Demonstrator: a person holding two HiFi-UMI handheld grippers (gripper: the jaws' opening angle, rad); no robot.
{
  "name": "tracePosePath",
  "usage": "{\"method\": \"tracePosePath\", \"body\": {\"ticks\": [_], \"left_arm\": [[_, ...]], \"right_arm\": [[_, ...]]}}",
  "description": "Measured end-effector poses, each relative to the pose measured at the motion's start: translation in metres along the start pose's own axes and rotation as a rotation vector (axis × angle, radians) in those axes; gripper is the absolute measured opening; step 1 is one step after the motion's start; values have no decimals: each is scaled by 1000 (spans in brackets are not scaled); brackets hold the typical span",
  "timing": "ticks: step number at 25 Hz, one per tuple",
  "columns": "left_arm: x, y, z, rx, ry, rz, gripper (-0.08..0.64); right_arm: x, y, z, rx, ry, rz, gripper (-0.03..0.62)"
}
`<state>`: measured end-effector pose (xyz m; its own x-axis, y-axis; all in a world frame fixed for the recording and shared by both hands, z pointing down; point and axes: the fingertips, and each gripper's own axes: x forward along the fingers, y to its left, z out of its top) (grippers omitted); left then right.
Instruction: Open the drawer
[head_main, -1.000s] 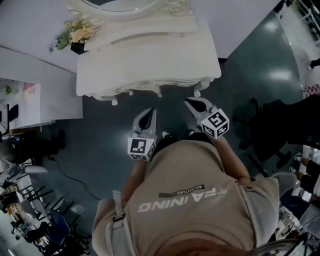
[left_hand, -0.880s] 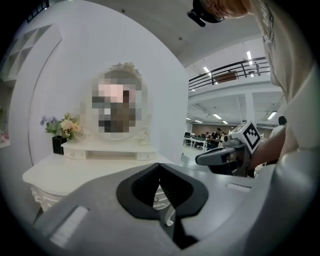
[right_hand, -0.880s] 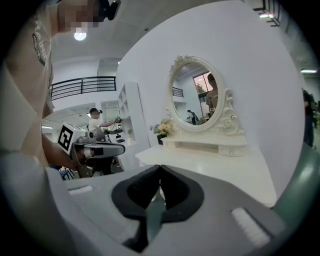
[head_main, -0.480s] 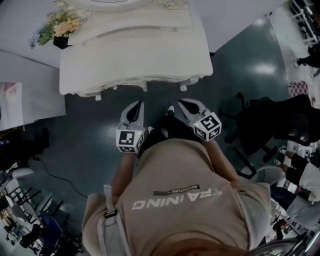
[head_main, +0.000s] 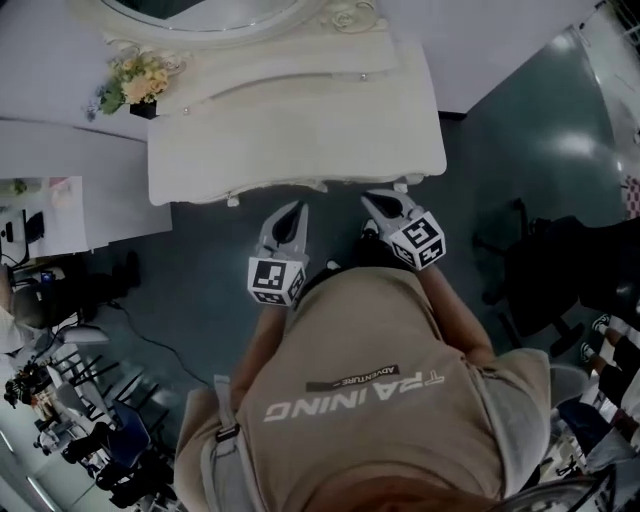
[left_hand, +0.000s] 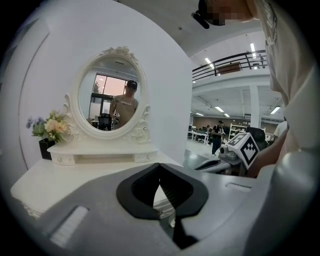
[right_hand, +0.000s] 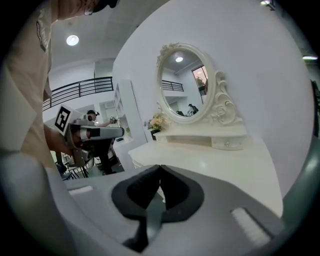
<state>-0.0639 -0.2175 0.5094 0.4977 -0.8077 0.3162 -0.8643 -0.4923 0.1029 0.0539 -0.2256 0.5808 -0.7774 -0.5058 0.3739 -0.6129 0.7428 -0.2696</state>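
A white dressing table (head_main: 300, 130) with an oval mirror (head_main: 200, 10) stands ahead of me. A low shelf at its back holds small drawers with knobs (head_main: 362, 76), also seen in the left gripper view (left_hand: 142, 157) and the right gripper view (right_hand: 227, 144). My left gripper (head_main: 295, 210) is shut and empty, just short of the table's front edge. My right gripper (head_main: 372, 200) is shut and empty too, close to the front edge near the right leg. Any drawer under the tabletop is hidden from above. Both gripper views look over the tabletop (left_hand: 75, 185) (right_hand: 225, 170).
A flower pot (head_main: 140, 75) sits at the table's back left corner. A white desk (head_main: 60, 200) stands to the left and a black office chair (head_main: 560, 270) to the right. Dark chairs (head_main: 110, 440) crowd the lower left, on a dark floor (head_main: 200, 260).
Both grippers have moved forward, closer to the table's front edge. Their jaws have stayed shut with nothing in them.
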Motion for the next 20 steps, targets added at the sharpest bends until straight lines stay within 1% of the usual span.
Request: {"method": "tracePosePath", "body": {"ticks": [2,4,6,8,11,17,19,20], "left_arm": [[17,-1,2,13,24,5,-2],[26,5,3,18,40,24,-2],[36,11,-1,11,55,42,-2],[46,11,-10,-2,80,42,-2],[56,5,-20,-7,116,16,-2],[62,3,-27,-10,130,-50,-2],[62,4,-27,-5,128,-64,-2],[61,5,-26,-3,124,-67,-2]], "right_arm": [[4,-20,-10,42,20,-13,3],[11,-28,-18,81,35,-4,3],[20,-35,-27,97,56,13,3],[25,-43,-38,108,91,24,3],[29,-50,-55,147,142,41,3],[52,-44,-97,196,247,57,5],[62,-42,-113,243,272,61,6],[67,-43,-122,278,281,57,29]]}}
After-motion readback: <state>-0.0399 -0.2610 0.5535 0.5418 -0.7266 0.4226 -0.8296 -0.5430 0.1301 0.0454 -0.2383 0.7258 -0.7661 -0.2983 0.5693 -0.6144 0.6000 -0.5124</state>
